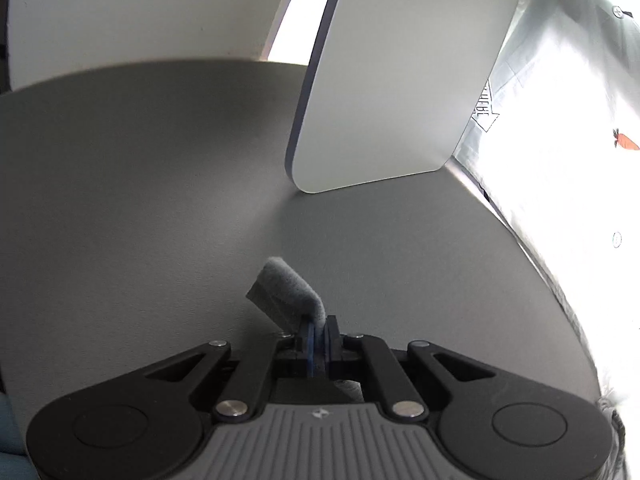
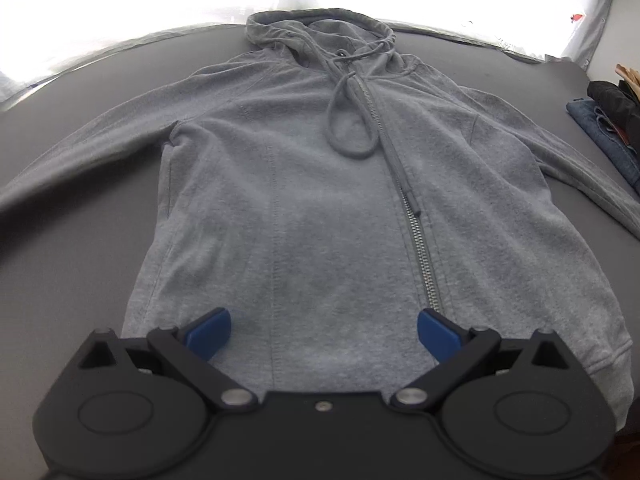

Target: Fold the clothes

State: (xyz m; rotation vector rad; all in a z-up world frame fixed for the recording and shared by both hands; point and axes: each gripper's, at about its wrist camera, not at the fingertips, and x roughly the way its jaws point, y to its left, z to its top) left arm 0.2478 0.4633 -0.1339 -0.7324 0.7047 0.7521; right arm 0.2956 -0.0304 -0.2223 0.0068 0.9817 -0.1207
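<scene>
While I look along the left claw [image 1: 319,334], its blue pads are pressed together on a small fold of grey fabric [image 1: 290,290], which sticks up and leans left just ahead of the tips. I take it for an edge of the hoodie, likely a cuff, though this view does not show where it joins. Around and ahead of that claw the table [image 1: 140,184] is bare dark grey on both sides. Farther ahead and slightly right, a pale panel [image 1: 400,80] stands upright on the table, its rounded lower corner touching the surface. Right of it the table edge curves away, with a bright white cloth [image 1: 568,128] beyond.

On the right claw [image 2: 324,332] the fingers stand wide apart and grip nothing. Both blue pads [image 2: 210,332] hang over the hoodie [image 2: 280,200] at its hem; I cannot tell whether they touch it. The hoodie lies flat, front up, reaching away from the claw, hood [image 2: 320,28] farthest. Its zipper [image 2: 416,232] runs from near the right pad up toward the neck, and the drawstring [image 2: 348,120] loops over the chest. The sleeves spread out left [image 2: 80,148] and right [image 2: 580,168], the right one running out of view. Bare table flanks the body near the claw, wider on the left. Far right, near the table edge, sits a pile of folded clothes [image 2: 608,128], close to the right sleeve. Beyond the hood the table ends at the white cloth.
</scene>
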